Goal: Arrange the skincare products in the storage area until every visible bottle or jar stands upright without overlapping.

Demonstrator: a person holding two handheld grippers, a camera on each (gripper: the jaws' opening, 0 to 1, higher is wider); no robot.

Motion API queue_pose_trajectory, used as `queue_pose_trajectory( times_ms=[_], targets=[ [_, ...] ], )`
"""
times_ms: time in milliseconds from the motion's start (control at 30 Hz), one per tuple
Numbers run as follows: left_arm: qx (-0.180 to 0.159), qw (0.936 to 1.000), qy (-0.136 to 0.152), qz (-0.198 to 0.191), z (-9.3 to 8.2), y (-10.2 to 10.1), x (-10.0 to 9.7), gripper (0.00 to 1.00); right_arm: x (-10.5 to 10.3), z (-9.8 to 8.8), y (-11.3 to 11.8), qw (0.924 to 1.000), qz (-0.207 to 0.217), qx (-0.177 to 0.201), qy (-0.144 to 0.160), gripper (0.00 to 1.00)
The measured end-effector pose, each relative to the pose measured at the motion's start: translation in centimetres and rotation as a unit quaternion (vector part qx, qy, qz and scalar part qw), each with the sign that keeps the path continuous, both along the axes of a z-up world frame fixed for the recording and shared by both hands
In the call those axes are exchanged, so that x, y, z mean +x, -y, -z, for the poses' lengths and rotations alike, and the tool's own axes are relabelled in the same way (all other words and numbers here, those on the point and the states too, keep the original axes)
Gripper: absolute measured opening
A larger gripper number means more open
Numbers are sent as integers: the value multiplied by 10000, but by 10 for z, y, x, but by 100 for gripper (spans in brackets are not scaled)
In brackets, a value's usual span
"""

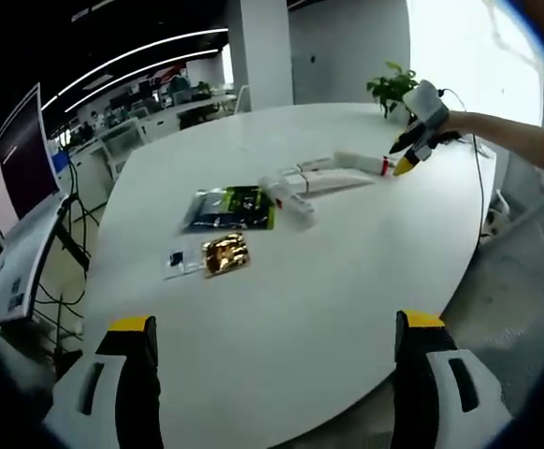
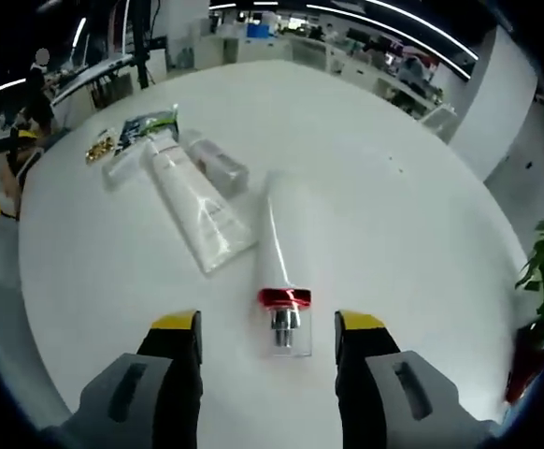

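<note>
Near my smooth white bottle (image 2: 279, 251) with its shiny red metallic collar, the table (image 2: 393, 206) looks matt; beyond it, a glossy foil packet (image 1: 225, 253).

The worktop (image 1: 281, 309) lay bare from the left tool's (image 1: 277, 351) jaws up to a gold packet (image 1: 225, 253) and a dark green pouch (image 1: 230, 208) at twelve o'clock. In the right gripper view, a red-collared bottle (image 2: 279, 262) lay flat between the right tool's (image 2: 267, 337) wide-parted jaws, blocking the straight path; a white tube (image 2: 193, 201) barred eleven o'clock, while one to three o'clock stayed open.
</note>
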State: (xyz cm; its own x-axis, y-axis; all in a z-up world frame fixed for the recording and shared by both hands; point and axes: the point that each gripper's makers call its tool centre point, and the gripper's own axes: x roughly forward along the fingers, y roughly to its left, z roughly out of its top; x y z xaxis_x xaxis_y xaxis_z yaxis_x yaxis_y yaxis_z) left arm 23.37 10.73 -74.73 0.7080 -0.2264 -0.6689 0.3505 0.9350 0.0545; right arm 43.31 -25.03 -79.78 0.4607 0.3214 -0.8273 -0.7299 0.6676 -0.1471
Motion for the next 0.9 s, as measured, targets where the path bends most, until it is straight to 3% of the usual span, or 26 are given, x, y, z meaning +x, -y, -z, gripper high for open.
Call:
queue_pose_trajectory(
  times_ms=[233, 900],
  targets=[
    [4, 10000, -30, -25, 1, -1, 1, 99, 11, 12, 4, 9998, 34, -31, -180, 52],
    [61, 9999, -88, -45, 4, -4, -1, 99, 17, 28, 7, 9976, 76, -95, -686, 37]
  ],
)
